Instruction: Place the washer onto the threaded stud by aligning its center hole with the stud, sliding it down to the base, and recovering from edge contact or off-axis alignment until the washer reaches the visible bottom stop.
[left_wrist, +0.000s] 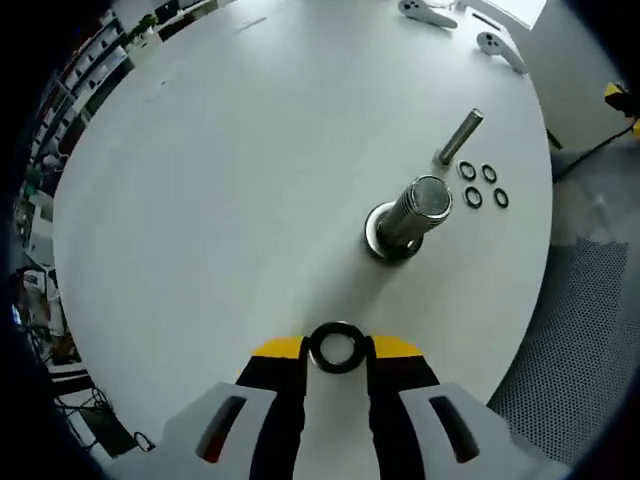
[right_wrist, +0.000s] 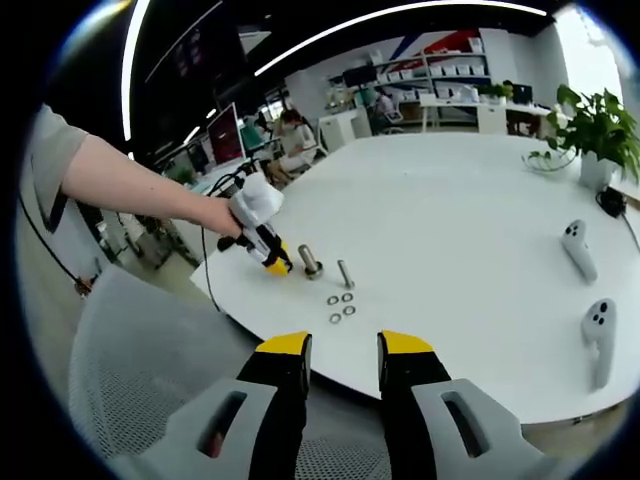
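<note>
Washer (left_wrist: 336, 346) pinched between my left gripper (left_wrist: 336, 352) jaws, short of the upright threaded stud (left_wrist: 410, 215), round white table (left_wrist: 220, 180) broad and bare beyond, its edge just beneath me, four spare washers (left_wrist: 483, 185) beside a loose bolt (left_wrist: 460, 136), my right gripper (right_wrist: 344, 358) parted, empty, off the table edge over a mesh chair (right_wrist: 140, 350), office shelves (right_wrist: 455, 65) behind.

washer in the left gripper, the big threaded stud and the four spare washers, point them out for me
washer (left_wrist: 336, 347), left gripper view, on its dark ring, held between the jaws.
threaded stud (left_wrist: 428, 197), left gripper view, on its round top face.
spare washers (left_wrist: 473, 197), left gripper view, on the lower-left ring of the four.
</note>
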